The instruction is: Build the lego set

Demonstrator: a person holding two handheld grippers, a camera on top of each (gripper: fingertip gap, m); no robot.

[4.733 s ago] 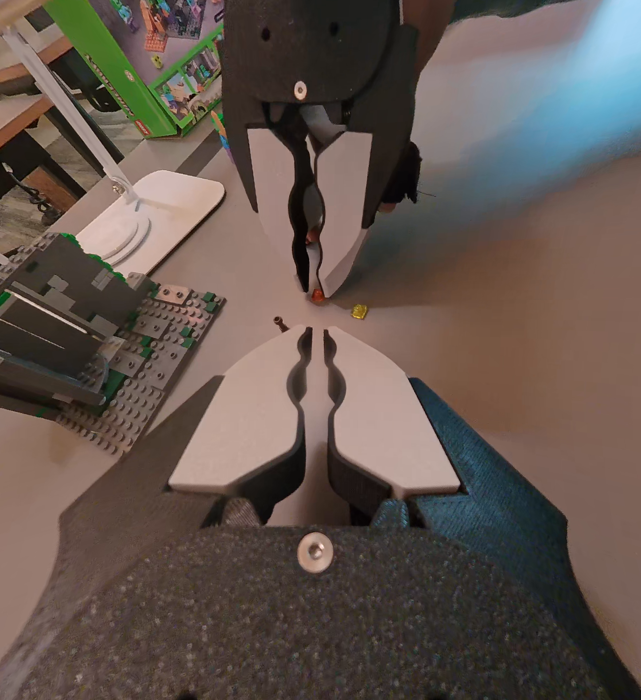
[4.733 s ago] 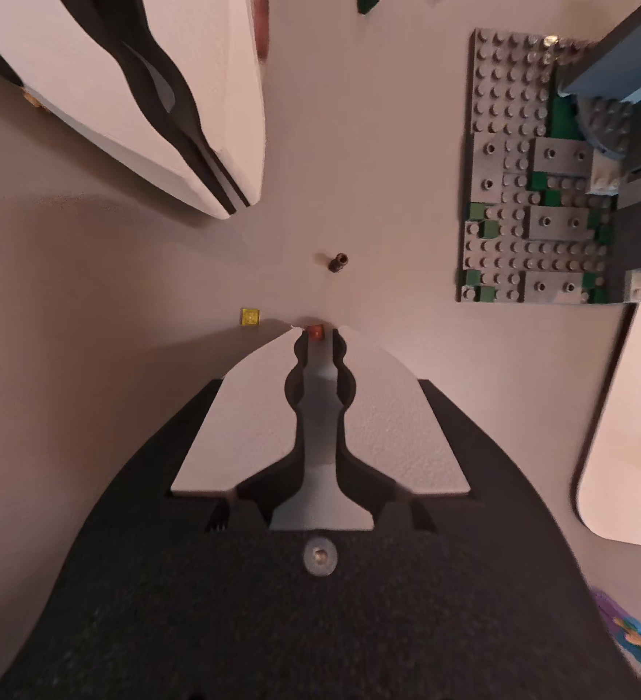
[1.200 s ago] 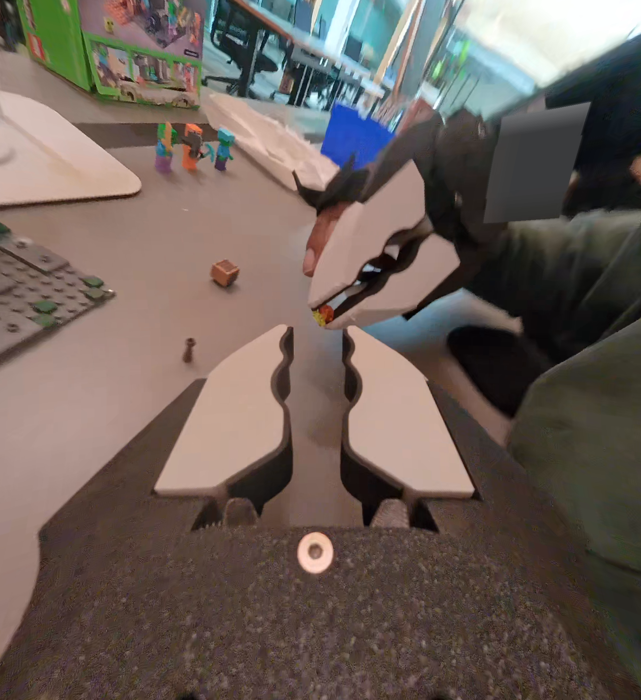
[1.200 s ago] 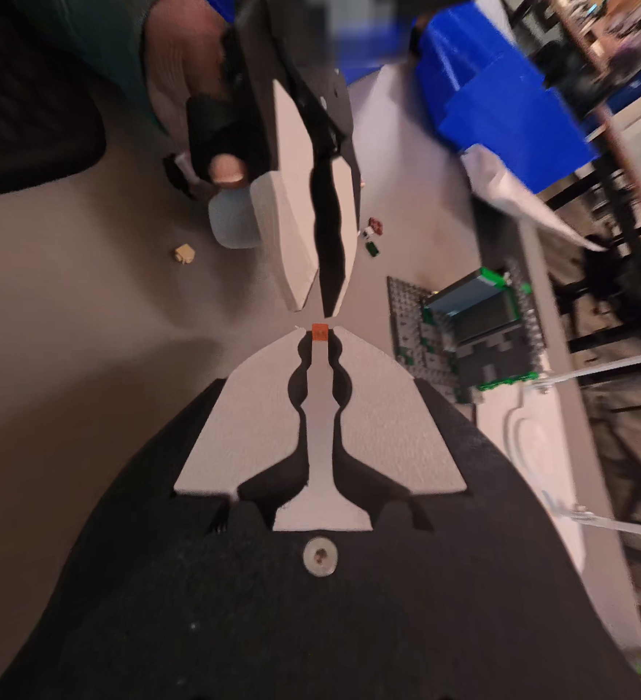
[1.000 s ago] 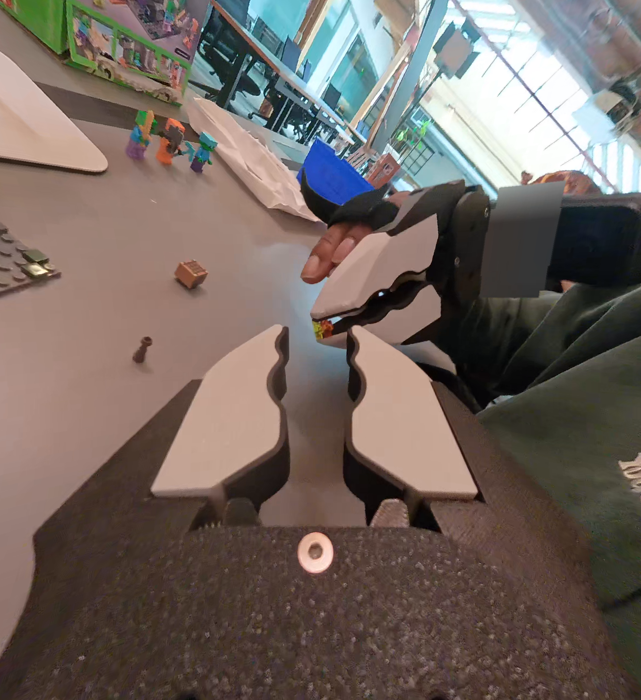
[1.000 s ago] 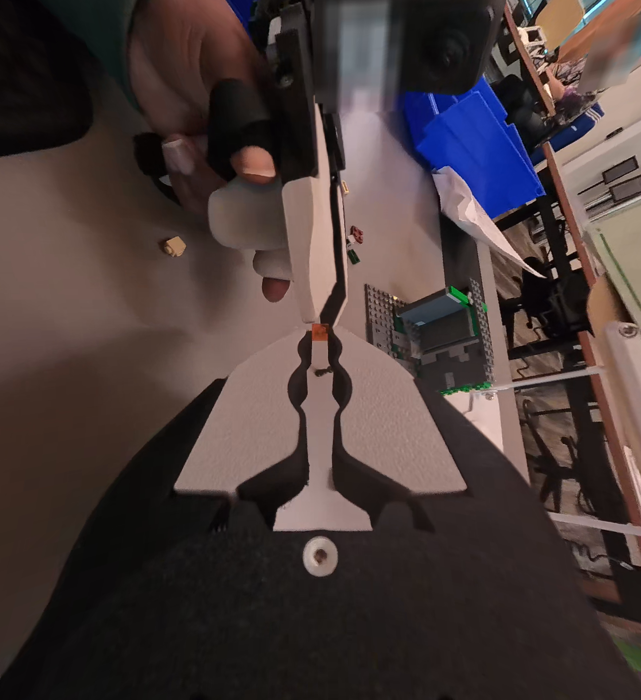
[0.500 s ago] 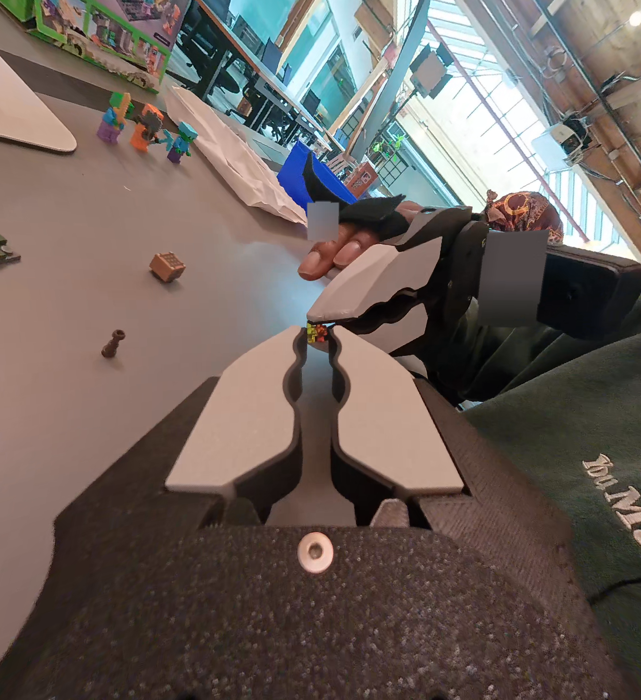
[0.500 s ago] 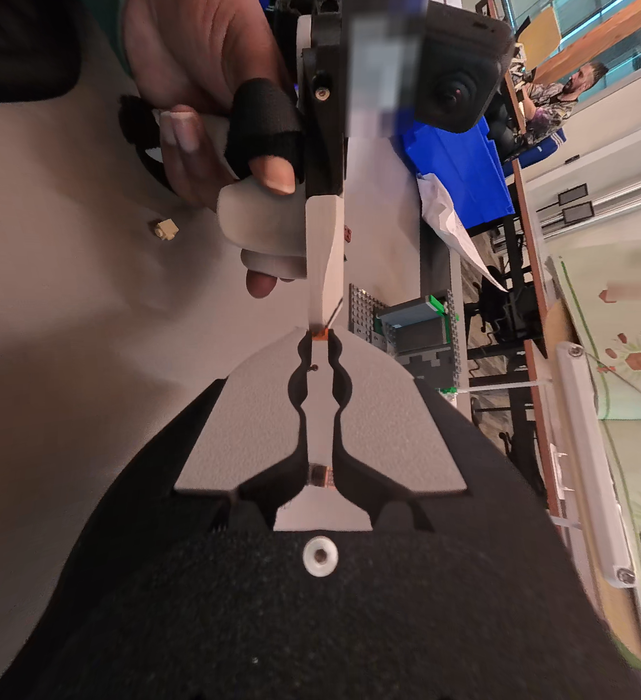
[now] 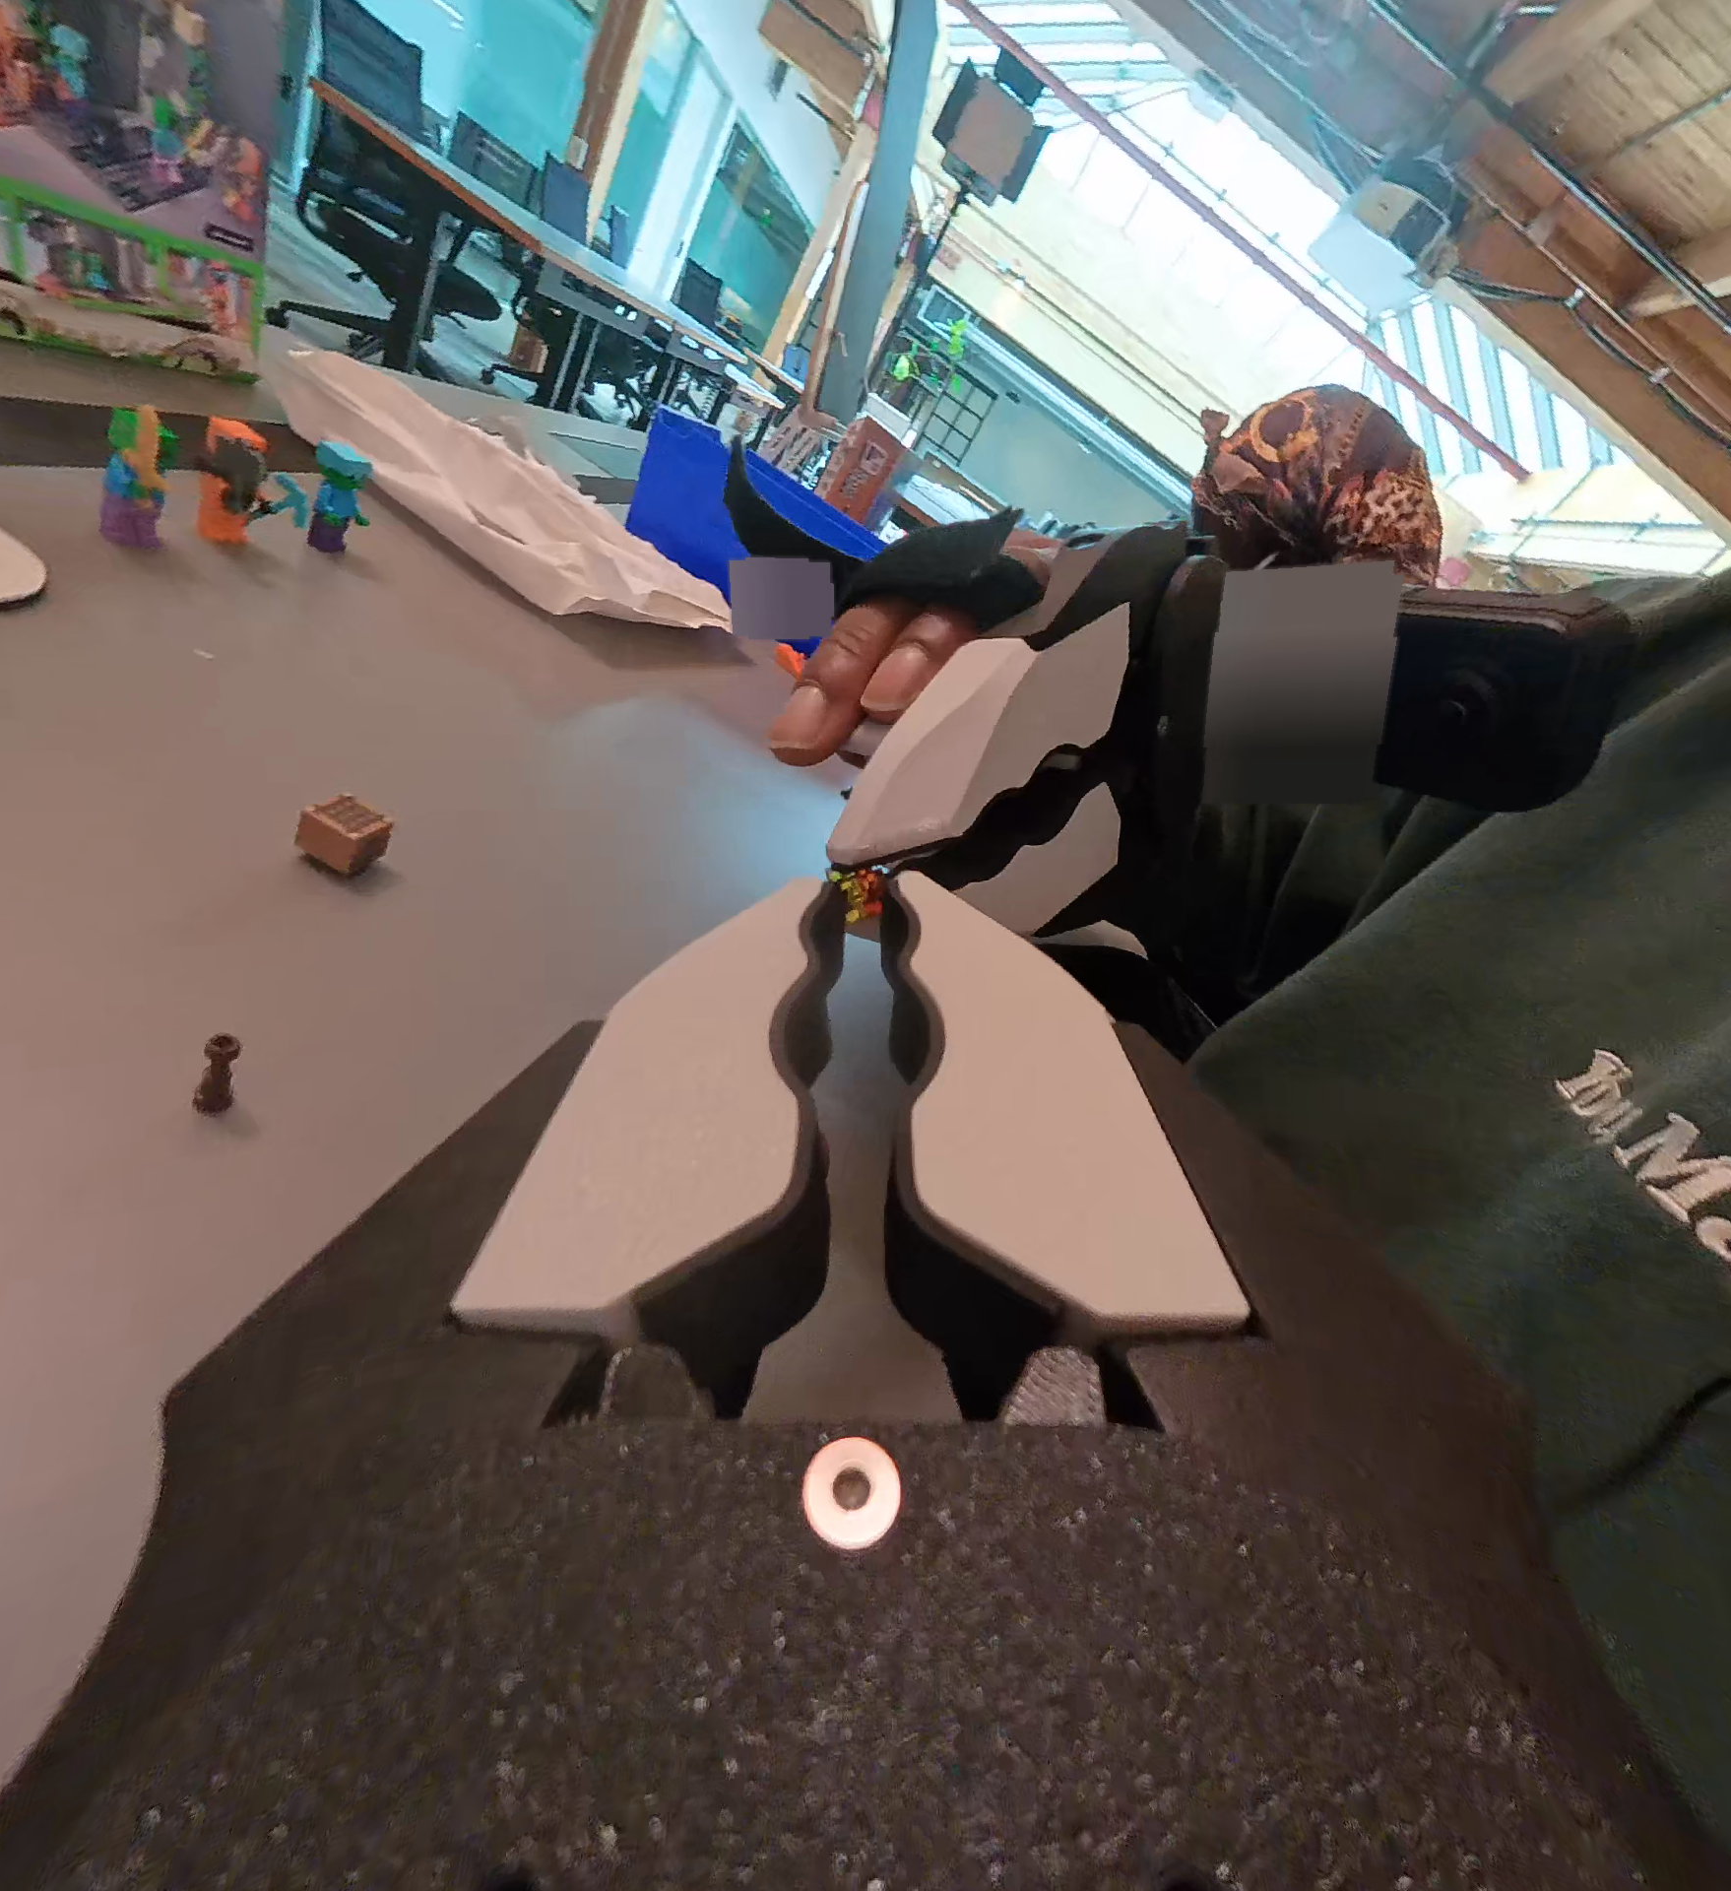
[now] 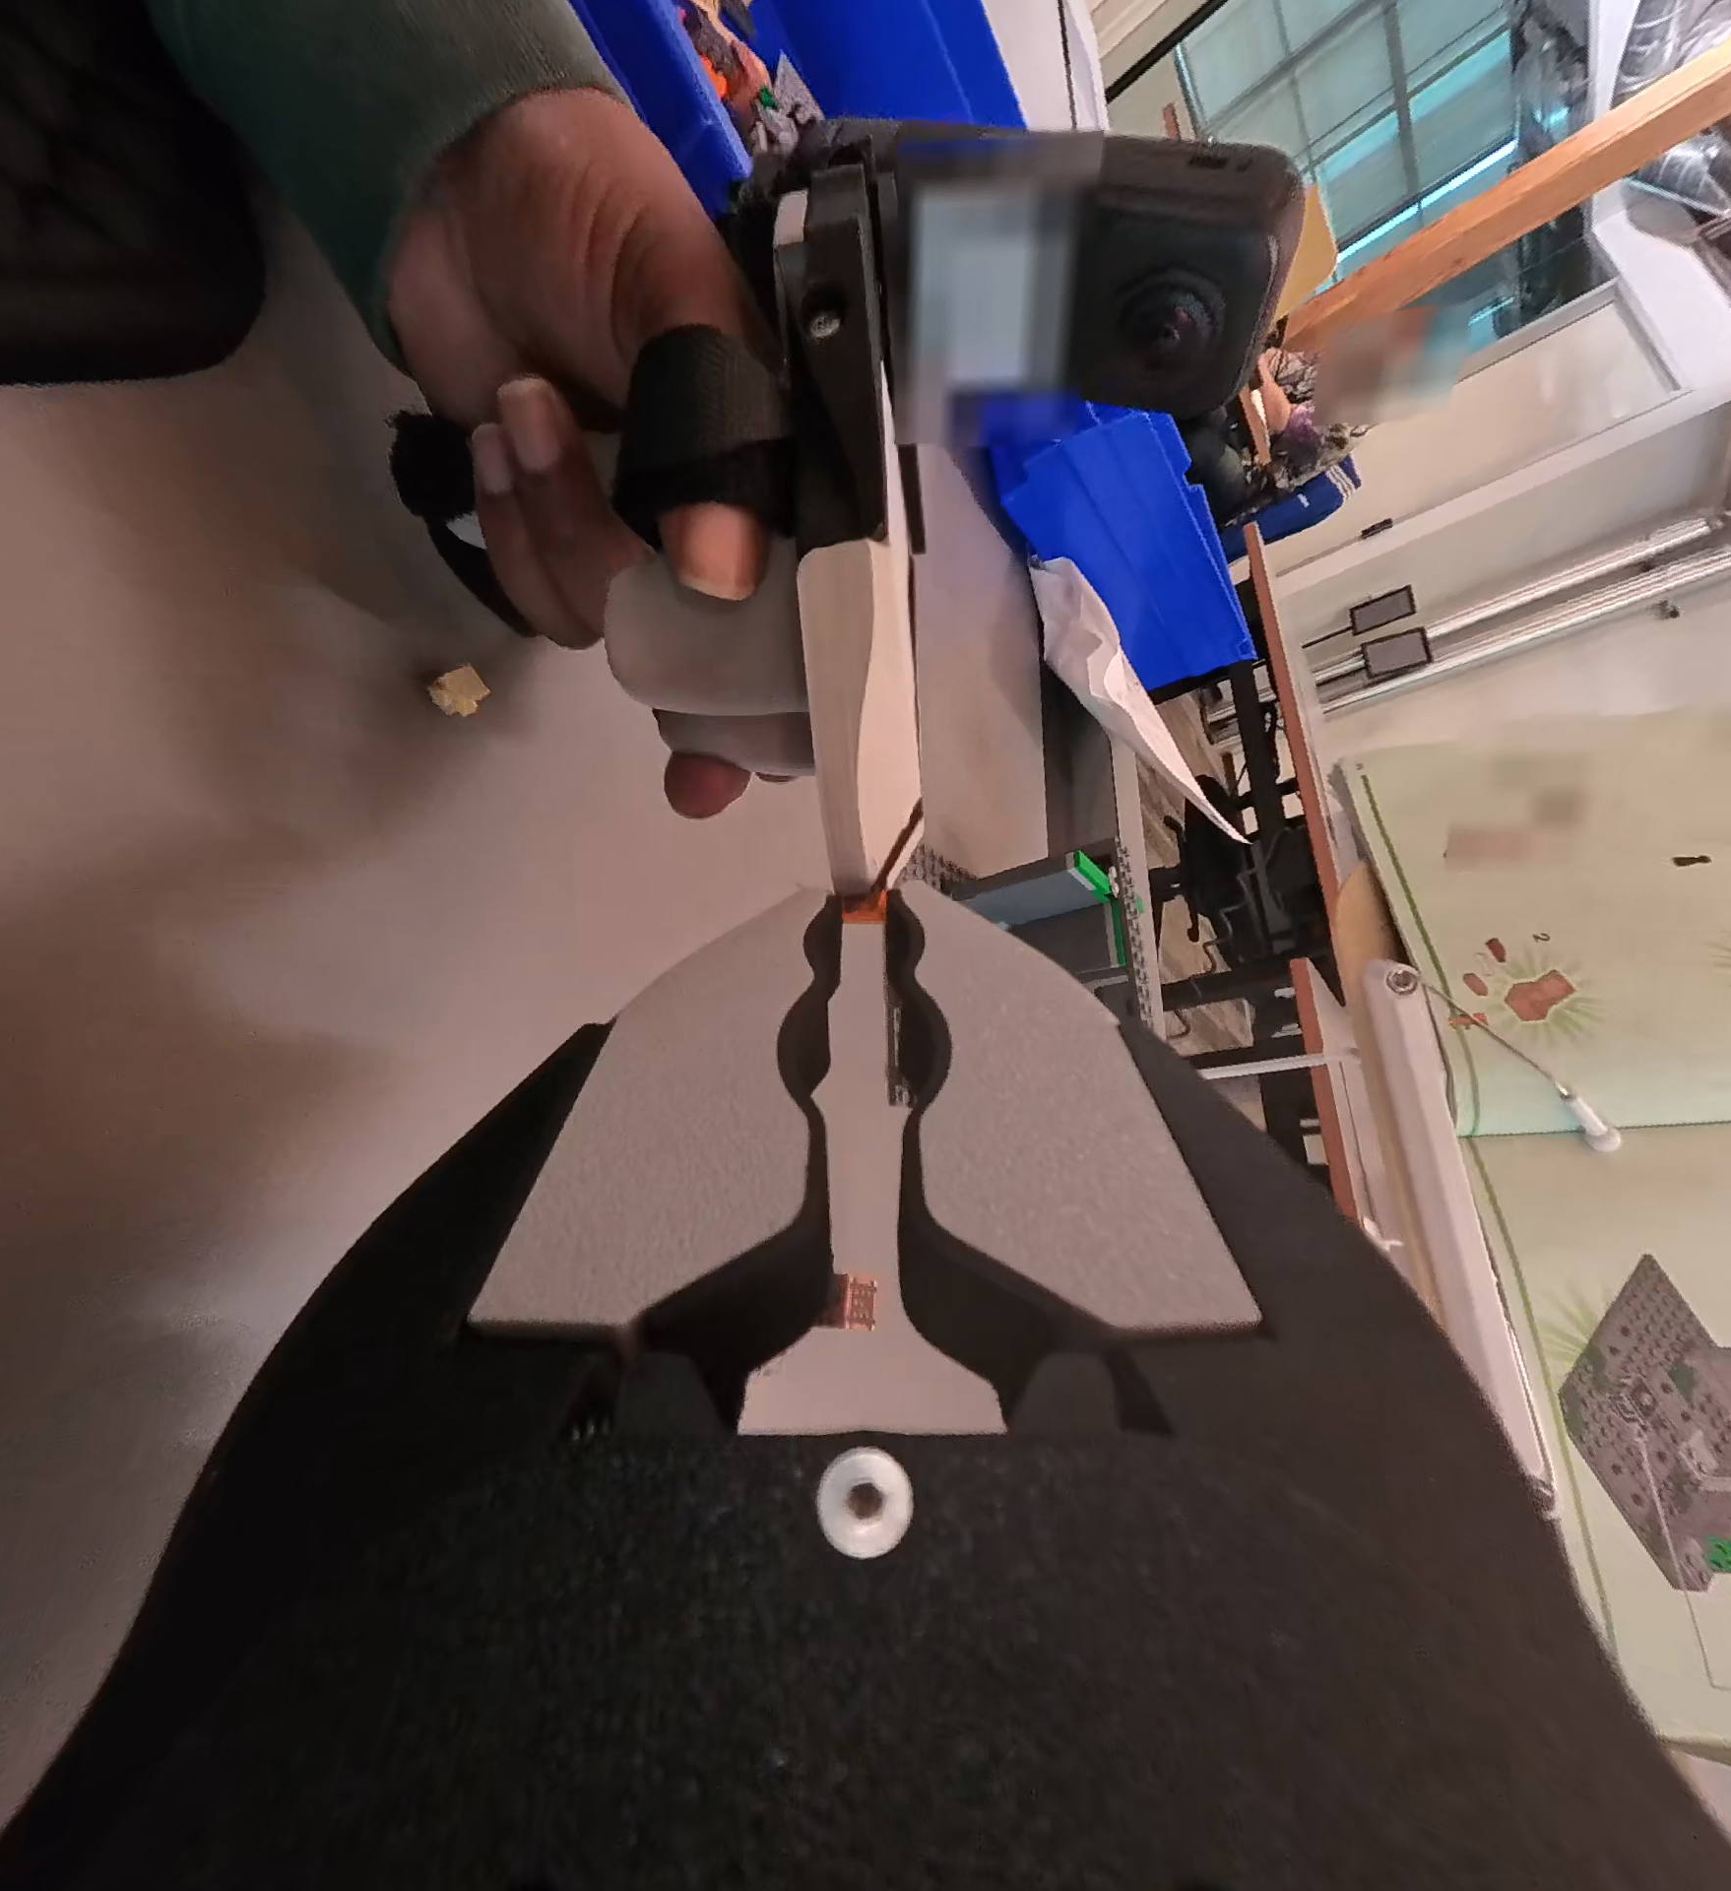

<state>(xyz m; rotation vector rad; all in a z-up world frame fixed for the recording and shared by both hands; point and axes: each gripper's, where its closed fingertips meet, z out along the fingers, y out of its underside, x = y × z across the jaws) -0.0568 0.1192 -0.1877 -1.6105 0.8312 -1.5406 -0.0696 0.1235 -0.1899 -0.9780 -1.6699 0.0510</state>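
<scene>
A tiny orange, yellow and green lego piece [image 9: 856, 900] sits between the tips of both grippers, held above the grey table [image 9: 227, 972]. My left gripper [image 9: 856, 906] is nearly shut, with its tips on the piece. My right gripper [image 9: 877, 865] comes in from the upper right and pinches the same piece. In the right wrist view my right gripper [image 10: 863, 909] is shut on the orange piece [image 10: 861, 908], and the left gripper [image 10: 867, 870] meets it edge-on from above. The partly built grey and green model [image 10: 1046, 900] stands on the table beyond the tips.
A brown crate brick [image 9: 343, 834], a small dark post [image 9: 217, 1071] and three minifigures [image 9: 227, 496] lie on the table to the left. White paper [image 9: 493, 512], a blue bin [image 9: 698, 501] and the set's box [image 9: 84, 184] are farther back. A tan brick [image 10: 457, 691] and the instruction booklet [image 10: 1608, 1126] show in the right wrist view.
My left gripper has closed from wide open and moved up onto the small piece that the right gripper holds. Both grippers have lifted and tilted slightly.
</scene>
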